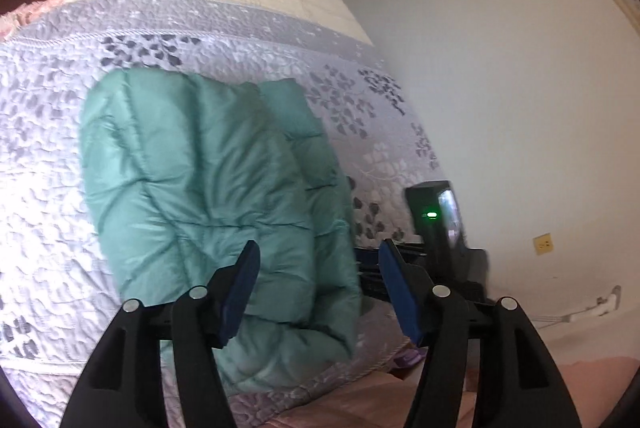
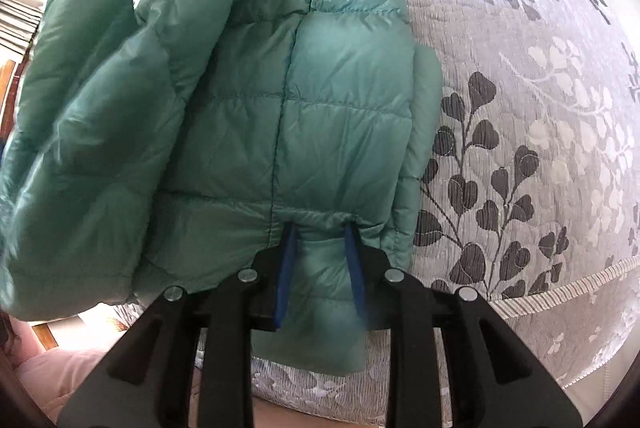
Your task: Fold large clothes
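The right gripper pinches the green puffer jacket's hem at lower centre, likely anchoring it, while the left gripper hangs wide and empty above the quilted bedspread.

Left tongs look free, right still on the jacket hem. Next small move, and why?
Probably bring the open left tongs back down to the green puffer jacket hem: they hover clear above it, while the right tongs pinch the hem alone.
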Tool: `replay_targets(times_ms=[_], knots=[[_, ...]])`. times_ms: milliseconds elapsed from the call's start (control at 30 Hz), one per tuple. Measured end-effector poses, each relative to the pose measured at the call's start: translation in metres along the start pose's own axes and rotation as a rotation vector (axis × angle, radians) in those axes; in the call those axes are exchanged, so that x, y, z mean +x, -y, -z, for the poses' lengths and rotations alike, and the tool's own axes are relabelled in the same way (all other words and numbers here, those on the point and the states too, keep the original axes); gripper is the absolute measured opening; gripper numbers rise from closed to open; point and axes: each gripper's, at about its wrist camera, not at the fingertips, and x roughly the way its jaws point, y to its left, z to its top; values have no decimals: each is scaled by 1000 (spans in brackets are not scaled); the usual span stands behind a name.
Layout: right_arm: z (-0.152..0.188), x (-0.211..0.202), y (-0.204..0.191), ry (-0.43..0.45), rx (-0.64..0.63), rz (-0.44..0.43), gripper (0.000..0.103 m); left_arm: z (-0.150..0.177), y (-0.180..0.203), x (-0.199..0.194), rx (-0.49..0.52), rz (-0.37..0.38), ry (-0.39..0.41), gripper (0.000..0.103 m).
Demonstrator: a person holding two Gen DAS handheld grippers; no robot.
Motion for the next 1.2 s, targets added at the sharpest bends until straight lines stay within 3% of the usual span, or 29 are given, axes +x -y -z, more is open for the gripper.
replay_targets(times_ms=[67, 167, 233, 333, 367, 533, 1200], knots=[[1, -6, 0, 9, 6, -7, 31, 2, -4, -9, -10, -49, 31, 61], [2, -23, -1, 48, 15, -14, 35, 4, -21, -27, -13, -251, 63, 61], [0, -39, -3, 81, 23, -44, 45, 7, -32, -30, -11, -399, 69, 61], [-3, -64, -11, 126, 10, -86, 56, 12, -45, -32, -30, -501, 54, 61], [-5, -71, -15, 134, 3, -101, 62, 13, -48, -32, -37, -510, 50, 61], [-17, -86, -33, 133, -22, -167, 70, 19, -57, -29, -51, -564, 27, 61], [-57, -66, -97, 23, -36, -240, 73, 22, -67, -13, -68, -564, 18, 61]])
